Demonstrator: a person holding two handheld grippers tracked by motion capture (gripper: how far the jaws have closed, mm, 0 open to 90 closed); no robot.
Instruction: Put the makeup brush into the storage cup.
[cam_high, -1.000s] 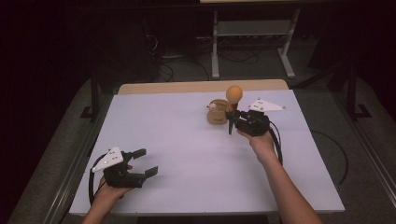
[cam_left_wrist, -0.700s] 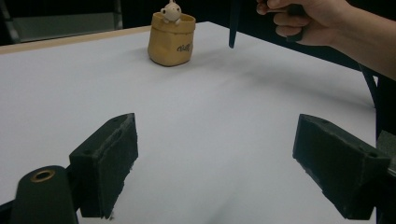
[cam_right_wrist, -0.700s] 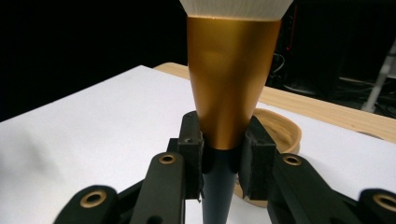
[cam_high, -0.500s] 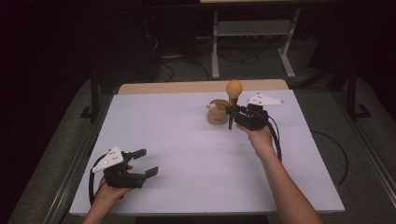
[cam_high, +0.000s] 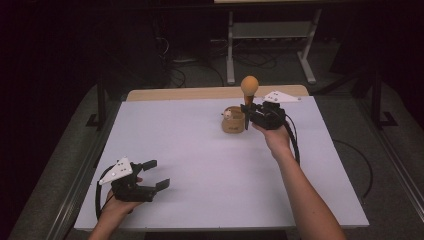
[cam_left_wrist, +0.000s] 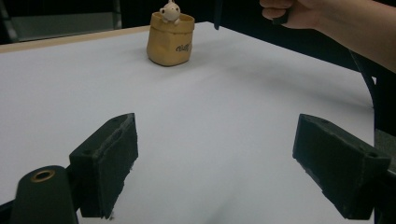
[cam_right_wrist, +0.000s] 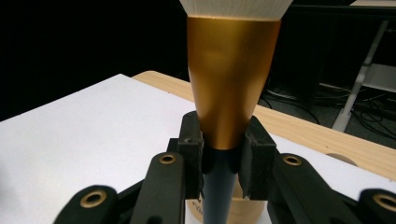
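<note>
High view first: at the near left corner of the white table (cam_high: 200, 165), the left gripper (cam_high: 159, 176) rests in the person's left hand (cam_high: 120, 207), low over the surface, with its two jaws spread wide and nothing between them. Left gripper view agrees: the black jaws stand far apart over bare tabletop, pointing across it toward a small tan pouch (cam_left_wrist: 170, 39) at the far side with a little pale figure (cam_left_wrist: 170, 10) peeking out of its top.

Farther out, the person's right forearm reaches across the table to the right gripper (cam_high: 247, 113), held in the right hand (cam_high: 274, 136) just beside that pouch (cam_high: 233, 120), on its right. Its jaws are closed on a make-up brush (cam_high: 248, 95), which stands upright, with the rounded orange head at the top and the dark handle pointing down. The pouch sits on the table near the far edge, where a wooden strip shows.

Right gripper view shows the grip close up: the two pads (cam_right_wrist: 190, 156) press on the brush (cam_right_wrist: 232, 79) from either side, just where the gold collar narrows into the dark handle. Pale bristles begin at the top edge of that picture, and the pouch rim shows below the jaws.
</note>
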